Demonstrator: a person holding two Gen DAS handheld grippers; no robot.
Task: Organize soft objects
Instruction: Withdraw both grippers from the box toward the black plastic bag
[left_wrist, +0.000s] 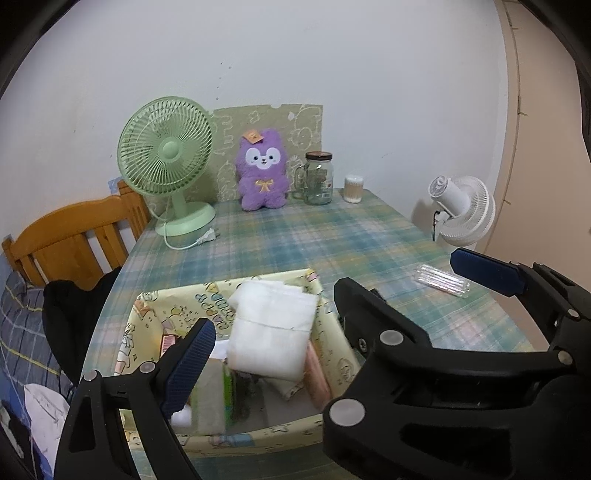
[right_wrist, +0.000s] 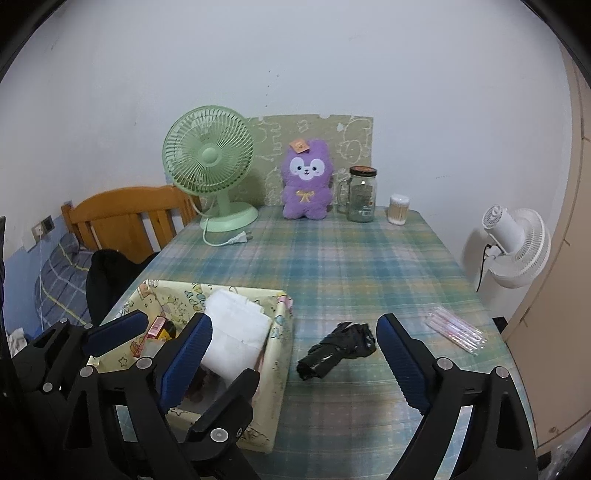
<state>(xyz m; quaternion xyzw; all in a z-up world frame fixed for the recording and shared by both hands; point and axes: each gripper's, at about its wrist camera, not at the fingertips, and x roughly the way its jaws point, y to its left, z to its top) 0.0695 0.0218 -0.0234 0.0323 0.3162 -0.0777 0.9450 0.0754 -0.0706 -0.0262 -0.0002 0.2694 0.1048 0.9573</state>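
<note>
A yellow cartoon-print fabric box sits at the near left of the plaid table, with a folded white soft pack lying on top of its contents. My left gripper is open wide over the box and touches nothing. One of its blue pads shows at the left of the right wrist view. My right gripper is open too. Its left finger is over the box beside the white pack. A crumpled black bundle lies on the cloth between its fingers, untouched. A purple plush toy stands at the back.
A green desk fan with a loose plug, a glass jar mug and a cotton-swab tub line the far edge. A clear packet of sticks lies at the right. A white fan stands beyond the right edge, a wooden headboard at left.
</note>
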